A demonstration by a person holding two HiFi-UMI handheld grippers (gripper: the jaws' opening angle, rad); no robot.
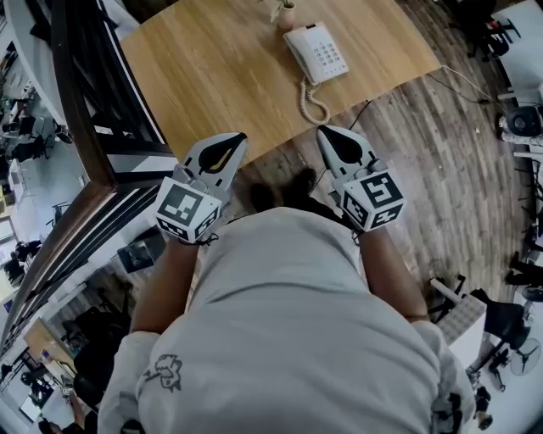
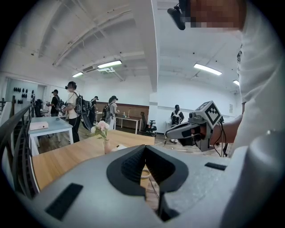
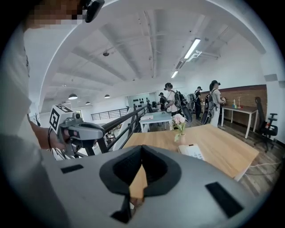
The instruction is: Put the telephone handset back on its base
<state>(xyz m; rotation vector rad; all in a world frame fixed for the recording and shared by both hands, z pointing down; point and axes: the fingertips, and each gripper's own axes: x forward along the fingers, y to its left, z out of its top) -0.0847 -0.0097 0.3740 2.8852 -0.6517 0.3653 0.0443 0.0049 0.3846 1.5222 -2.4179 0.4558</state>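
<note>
Both hand-held grippers are empty in front of us. The left gripper (image 1: 240, 136) and the right gripper (image 1: 322, 130) each have their jaws pressed together on nothing, and each gripper's own view shows the same, with nothing between the jaws. In the head view they sit at mid-frame, short of the wooden table (image 1: 212, 68) that fills the upper centre. On it, near the top edge of the frame, lies the white telephone (image 1: 316, 52), well apart from both grippers.

We judge the main risk to be the coiled cord (image 1: 312, 103), which loops off the table's near edge just above the right gripper. A jaw catching it on the way in could drag the whole telephone toward the edge. A careless reach could also tip the small flower vase (image 1: 287, 13) standing just beside the telephone's top end.

The handset (image 1: 296, 52) shows as a slim white bar along the telephone's left side. It seems to lie on or against the telephone, but it is too small for us to tell whether it is properly seated. Smooth plastic like that may slip in a loose grip.
</note>
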